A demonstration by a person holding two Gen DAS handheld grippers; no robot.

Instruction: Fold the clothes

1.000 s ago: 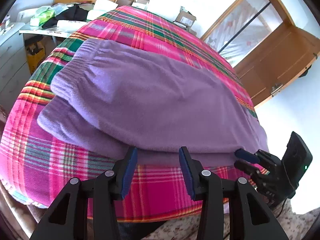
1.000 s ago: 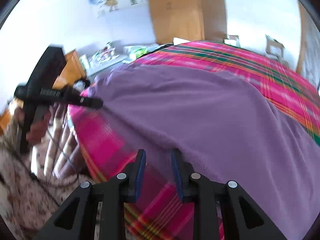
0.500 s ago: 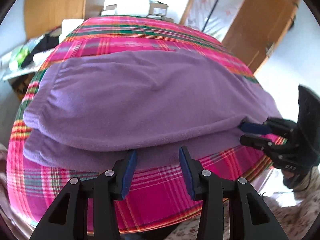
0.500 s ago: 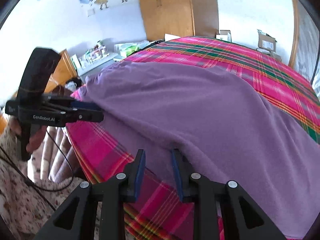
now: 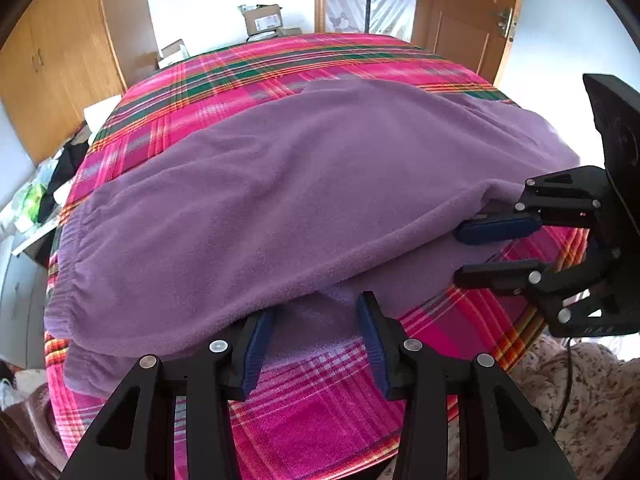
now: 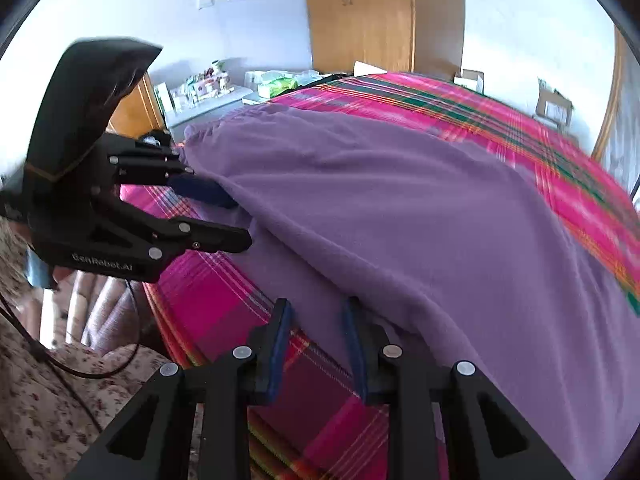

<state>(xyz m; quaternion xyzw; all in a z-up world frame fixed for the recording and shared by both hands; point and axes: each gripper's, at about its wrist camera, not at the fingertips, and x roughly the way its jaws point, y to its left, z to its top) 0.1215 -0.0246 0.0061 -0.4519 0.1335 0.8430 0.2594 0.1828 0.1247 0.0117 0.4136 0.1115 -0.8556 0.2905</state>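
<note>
the purple fleece trousers lie spread across the plaid bedspread, one leg folded over the other, waistband to the left and the near edge close to the bed's near side. my left gripper stands open, one finger tucked just under the upper layer's near edge, the other on the lower layer. my right gripper is open too, at the same edge further right, its right finger under the upper layer.

i judge the risk to be a poor pinch: if i close now i may catch only the upper layer, or both layers unevenly, and a lift would drag the fleece askew or pull the bedspread up with it. the two grips sit at different depths, so the fold line could come out slanted.

the left wrist view shows the gathered waistband and the door beyond. the right wrist view shows a hand under the left gripper, a cluttered dresser, and a wardrobe.
</note>
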